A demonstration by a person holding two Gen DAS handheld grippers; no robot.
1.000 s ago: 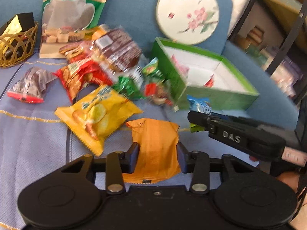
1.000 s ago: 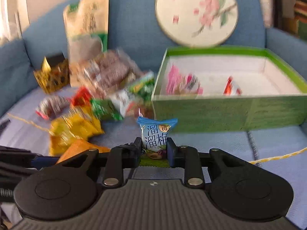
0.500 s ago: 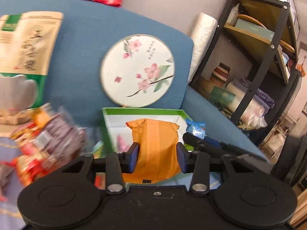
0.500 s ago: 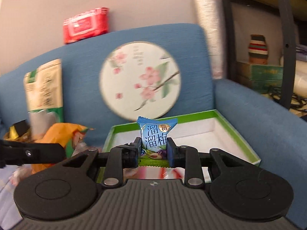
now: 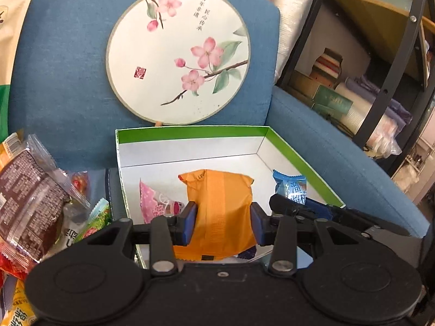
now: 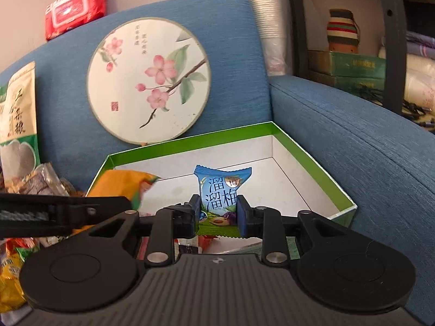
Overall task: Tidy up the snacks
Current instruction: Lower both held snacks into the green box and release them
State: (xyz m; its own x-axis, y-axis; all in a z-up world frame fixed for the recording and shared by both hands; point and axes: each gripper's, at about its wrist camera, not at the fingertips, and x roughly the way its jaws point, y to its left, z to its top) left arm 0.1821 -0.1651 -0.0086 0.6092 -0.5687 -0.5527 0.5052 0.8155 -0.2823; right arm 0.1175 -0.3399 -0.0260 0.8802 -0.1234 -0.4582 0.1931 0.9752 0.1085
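My left gripper (image 5: 221, 217) holds an orange snack packet (image 5: 220, 203) upright over the green box (image 5: 190, 133). Its jaws are opening, though the blue pads still touch the packet's sides. My right gripper (image 6: 216, 212) holds a small blue plum-candy packet (image 6: 221, 190) over the same box (image 6: 312, 160). Its jaws are opening too, with both pads against the packet. The right gripper (image 5: 282, 203) and its blue packet (image 5: 291, 187) sit just right of the orange one. A pink packet (image 5: 152, 201) lies on the box's white floor.
A pile of loose snack packets (image 5: 27, 195) lies on the sofa seat left of the box. A round flowered fan (image 5: 176, 54) leans on the blue backrest behind it. The sofa armrest (image 6: 353, 149) runs along the right, with dark shelving (image 5: 380, 54) beyond.
Both grippers have carried their packets from above the sofa seat and snack pile rightward to over the green box. The gaps between both pairs of pads look slightly wider.
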